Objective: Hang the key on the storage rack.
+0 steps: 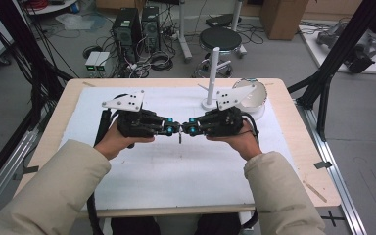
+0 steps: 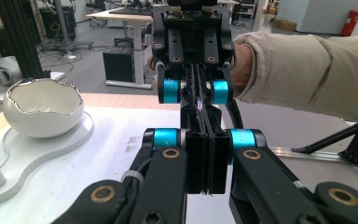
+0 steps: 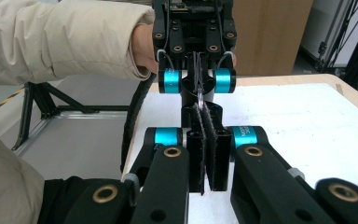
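Observation:
My left gripper [image 1: 176,129] and my right gripper [image 1: 186,129] meet tip to tip above the middle of the white mat [image 1: 176,171]. A small thin metal piece [image 1: 180,138] hangs down where the tips meet. In the right gripper view it shows as a silvery sliver [image 3: 199,95] running from the left gripper's [image 3: 199,86] jaws into the right gripper's [image 3: 208,112] own. In the left gripper view the left gripper [image 2: 206,135] has its pads pressed together, and the right gripper [image 2: 199,95] facing it is shut too. Both pairs of jaws pinch the piece.
A white stand with an upright post [image 1: 214,73] sits at the back of the mat. A white bowl with a jagged silver rim [image 1: 252,95] rests on the stand's base [image 2: 51,149], to the right of the post. The wooden table edge [image 1: 303,147] runs along the right.

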A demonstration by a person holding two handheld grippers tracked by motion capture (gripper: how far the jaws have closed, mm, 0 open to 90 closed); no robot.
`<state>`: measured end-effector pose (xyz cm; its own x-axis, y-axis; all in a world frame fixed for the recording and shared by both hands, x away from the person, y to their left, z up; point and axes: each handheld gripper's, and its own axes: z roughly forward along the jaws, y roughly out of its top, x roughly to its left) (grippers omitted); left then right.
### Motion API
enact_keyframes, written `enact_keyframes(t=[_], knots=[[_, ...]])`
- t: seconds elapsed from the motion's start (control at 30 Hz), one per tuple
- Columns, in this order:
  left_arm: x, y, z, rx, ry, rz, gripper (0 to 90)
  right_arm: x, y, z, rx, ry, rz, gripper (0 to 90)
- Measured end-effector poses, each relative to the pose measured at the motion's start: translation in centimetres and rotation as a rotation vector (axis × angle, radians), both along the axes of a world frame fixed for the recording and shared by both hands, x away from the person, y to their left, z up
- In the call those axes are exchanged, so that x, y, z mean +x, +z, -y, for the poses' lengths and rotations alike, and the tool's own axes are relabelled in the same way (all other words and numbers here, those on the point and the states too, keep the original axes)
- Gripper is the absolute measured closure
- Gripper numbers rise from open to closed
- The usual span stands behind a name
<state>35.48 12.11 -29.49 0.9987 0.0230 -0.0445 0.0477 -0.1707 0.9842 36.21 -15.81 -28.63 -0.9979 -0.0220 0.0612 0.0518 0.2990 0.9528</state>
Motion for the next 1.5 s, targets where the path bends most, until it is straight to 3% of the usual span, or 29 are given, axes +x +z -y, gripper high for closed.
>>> enact_keyframes(t=[0.2,0.3,0.33,0.4,0.47,0.5,0.57,0.6,0.67,0.73,0.87,1.03,1.2,1.5], knots=[[0.2,-0.2,-0.1,-0.012,-0.004,-0.016,88.0,0.1,0.1,-0.1,-0.007,-0.008,-0.006,89.2],[0.2,-0.4,-0.3,-0.007,0.021,-0.007,85.1,0.1,0.2,-0.2,-0.015,-0.014,-0.014,89.2],[0.2,-0.6,-0.4,-0.01,0.035,0.004,78.3,0.2,0.2,-0.2,-0.013,-0.013,-0.017,89.2],[0.2,-1.0,-0.7,0.0,0.064,-0.013,62.7,0.4,0.3,0.1,-0.009,-0.035,-0.049,89.2],[0.3,-1.3,-1.3,0.016,0.105,-0.003,52.5,0.6,0.3,0.4,-0.019,-0.061,-0.047,89.1],[0.3,-1.5,-1.5,0.017,0.123,-0.001,39.8,0.9,0.5,0.9,-0.022,-0.093,-0.058,89.2],[0.2,-2.0,-2.4,0.027,0.163,0.003,38.1,1.0,0.6,1.1,-0.019,-0.106,-0.065,89.1],[0.1,-2.2,-2.9,0.041,0.21,0.02,36.2,1.2,0.7,1.5,-0.009,-0.123,-0.064,89.1],[-0.3,-2.8,-3.9,0.076,0.307,0.035,19.2,1.6,0.9,2.1,0.005,-0.145,-0.076,89.1],[-0.8,-3.5,-5.2,0.074,0.342,0.048,9.6,2.4,1.4,2.9,-0.019,-0.186,-0.079,89.1],[-1.7,-5.0,-8.0,0.072,0.458,0.042,2.0,3.5,2.1,3.7,-0.036,-0.217,-0.083,89.1],[-2.9,-7.0,-11.1,0.042,0.534,0.02,1.7,5.1,3.3,4.8,-0.075,-0.259,-0.087,89.1],[-4.8,-9.4,-13.8,0.003,0.634,0.051,1.7,6.7,4.1,6.0,-0.109,-0.295,-0.087,89.1],[-7.1,-12.8,-15.3,-0.051,0.703,0.088,1.7,9.5,3.7,6.8,-0.154,-0.346,-0.106,89.1]])
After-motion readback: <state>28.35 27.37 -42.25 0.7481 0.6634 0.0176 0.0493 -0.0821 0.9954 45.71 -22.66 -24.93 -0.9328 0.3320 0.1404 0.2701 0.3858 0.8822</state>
